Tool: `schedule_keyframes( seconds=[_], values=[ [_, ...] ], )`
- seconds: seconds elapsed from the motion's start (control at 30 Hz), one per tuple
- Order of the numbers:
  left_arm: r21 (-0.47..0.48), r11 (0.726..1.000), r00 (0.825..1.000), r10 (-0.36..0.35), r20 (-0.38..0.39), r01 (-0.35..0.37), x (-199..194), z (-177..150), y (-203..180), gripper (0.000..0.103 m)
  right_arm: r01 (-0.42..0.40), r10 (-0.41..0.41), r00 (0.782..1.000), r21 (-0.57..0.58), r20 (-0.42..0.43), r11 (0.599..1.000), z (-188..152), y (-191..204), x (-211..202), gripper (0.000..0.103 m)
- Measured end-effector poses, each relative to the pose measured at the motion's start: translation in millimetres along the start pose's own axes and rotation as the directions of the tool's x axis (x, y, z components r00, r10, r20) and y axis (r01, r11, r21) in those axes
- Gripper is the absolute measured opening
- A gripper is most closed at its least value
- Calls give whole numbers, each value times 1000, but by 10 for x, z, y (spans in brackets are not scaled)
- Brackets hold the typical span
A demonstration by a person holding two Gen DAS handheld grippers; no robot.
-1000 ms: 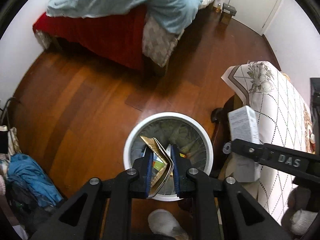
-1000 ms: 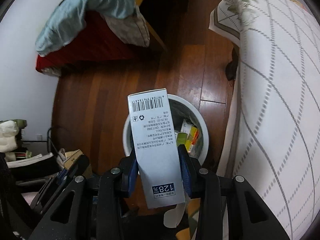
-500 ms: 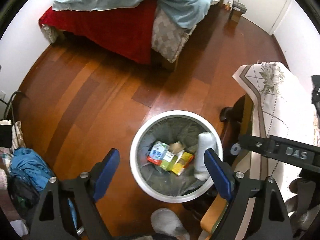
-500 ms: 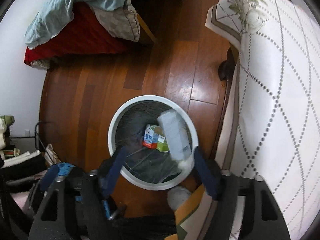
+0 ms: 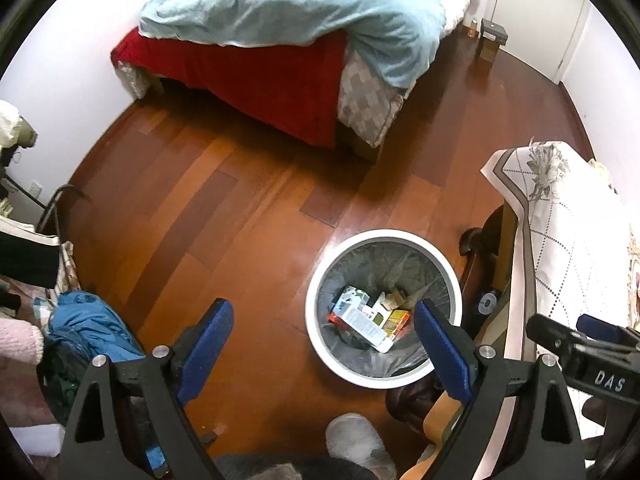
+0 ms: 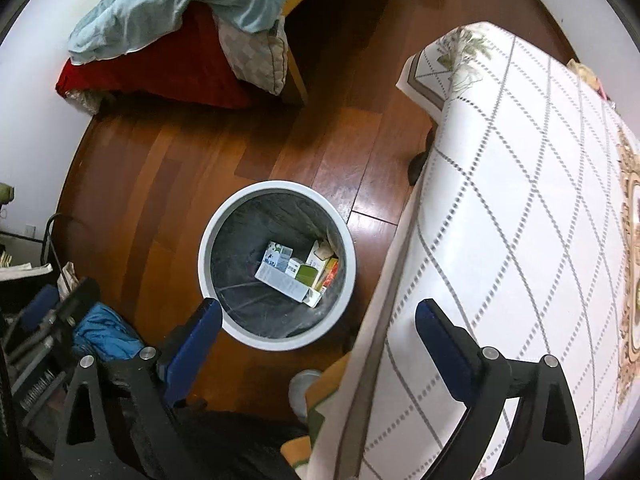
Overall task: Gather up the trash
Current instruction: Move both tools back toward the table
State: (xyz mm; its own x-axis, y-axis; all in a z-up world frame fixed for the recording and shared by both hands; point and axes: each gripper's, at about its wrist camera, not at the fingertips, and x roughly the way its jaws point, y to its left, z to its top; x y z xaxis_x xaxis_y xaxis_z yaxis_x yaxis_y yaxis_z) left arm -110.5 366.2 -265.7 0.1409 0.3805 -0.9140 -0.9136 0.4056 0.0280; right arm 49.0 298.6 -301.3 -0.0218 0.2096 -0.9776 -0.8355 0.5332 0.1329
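With both tools hanging over the white bin (image 5: 384, 240), the left gripper (image 5: 324, 336) and right gripper (image 6: 318, 324) have their jaws spreading apart, nothing between either pair. The trash sits at the bottom of the lined bin on the floor, beside the bench edge: a long white carton (image 6: 286, 278) lying across smaller coloured boxes (image 6: 320, 270). These look like light, thin cardboard, easily crushed; I'd pinch across the narrow flat faces, mid-length, gently.
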Motion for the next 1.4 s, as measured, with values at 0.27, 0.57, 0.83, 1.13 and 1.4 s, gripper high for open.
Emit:
schedule_keyframes(
  seconds=[0.27,0.57,0.83,1.13,1.4],
  values=[
    [13,1000,995,9,97,-11,-608,-137,15,92,-1,5,993,-36,114,999,-356,29,-626,101],
    [42,999,975,-13,223,4,-1436,-271,-121,92,-89,92,964,-21,251,996,-737,-128,-1530,102],
    [108,994,956,-47,289,16,-1885,-364,-767,92,-210,168,918,83,359,974,-1088,-869,-2307,102],
    [281,950,975,-180,132,137,-1374,-569,-2341,92,-121,-49,936,449,348,885,-1425,-2867,-2295,102],
    [462,876,989,-148,-9,136,-559,-805,-3731,92,-89,-100,960,625,260,776,-1385,-4464,-1551,69]
  ],
)
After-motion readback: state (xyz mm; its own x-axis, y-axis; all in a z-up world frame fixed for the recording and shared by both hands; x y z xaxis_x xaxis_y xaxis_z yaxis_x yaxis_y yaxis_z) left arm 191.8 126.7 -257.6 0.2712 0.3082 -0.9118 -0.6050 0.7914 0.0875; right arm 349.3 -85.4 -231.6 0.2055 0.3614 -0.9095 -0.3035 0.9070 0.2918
